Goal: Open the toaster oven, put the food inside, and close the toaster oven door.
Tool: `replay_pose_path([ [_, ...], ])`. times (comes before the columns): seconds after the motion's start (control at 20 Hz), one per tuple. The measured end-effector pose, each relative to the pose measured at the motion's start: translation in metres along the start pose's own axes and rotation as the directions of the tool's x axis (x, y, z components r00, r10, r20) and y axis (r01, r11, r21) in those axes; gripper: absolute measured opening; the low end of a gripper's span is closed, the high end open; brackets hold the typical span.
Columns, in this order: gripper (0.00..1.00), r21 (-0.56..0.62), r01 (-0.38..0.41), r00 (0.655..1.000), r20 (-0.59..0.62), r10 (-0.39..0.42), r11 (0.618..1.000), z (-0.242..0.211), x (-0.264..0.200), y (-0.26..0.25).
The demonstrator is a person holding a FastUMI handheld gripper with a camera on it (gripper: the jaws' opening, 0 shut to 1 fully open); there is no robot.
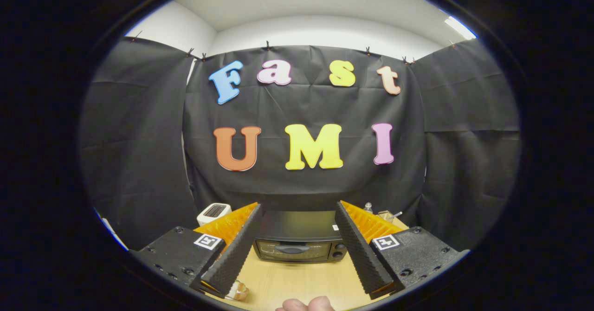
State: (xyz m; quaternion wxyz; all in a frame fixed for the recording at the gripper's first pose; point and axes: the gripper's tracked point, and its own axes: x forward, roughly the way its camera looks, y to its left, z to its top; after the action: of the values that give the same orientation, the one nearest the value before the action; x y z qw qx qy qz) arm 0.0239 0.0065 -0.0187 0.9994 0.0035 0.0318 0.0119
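Toaster oven dead ahead of the parted tongs, door not yet opened.

The toaster oven [297, 243] sits on the worktop [301, 278] straight beyond the tongs [297, 250], its long axis and door handle lying crosswise to them; the door looks closed, contents unseen. The tongs stand wide apart, holding nothing. The food [240, 291] lies beside the left finger's base; a white toaster [213, 212] stands farther off left.
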Motion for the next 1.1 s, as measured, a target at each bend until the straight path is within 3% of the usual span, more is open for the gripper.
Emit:
replay_pose_path([
  [0.45,1.0,0.017,-0.01,0.989,-0.15,0.012,1.0,-0.088,0.085,0.009],
  [0.85,1.0,0.003,-0.028,0.946,-0.324,0.027,1.0,-0.187,0.186,0.011],
  [1.1,1.0,0.005,-0.005,0.92,-0.392,0.006,1.0,-0.226,0.222,0.011],
])
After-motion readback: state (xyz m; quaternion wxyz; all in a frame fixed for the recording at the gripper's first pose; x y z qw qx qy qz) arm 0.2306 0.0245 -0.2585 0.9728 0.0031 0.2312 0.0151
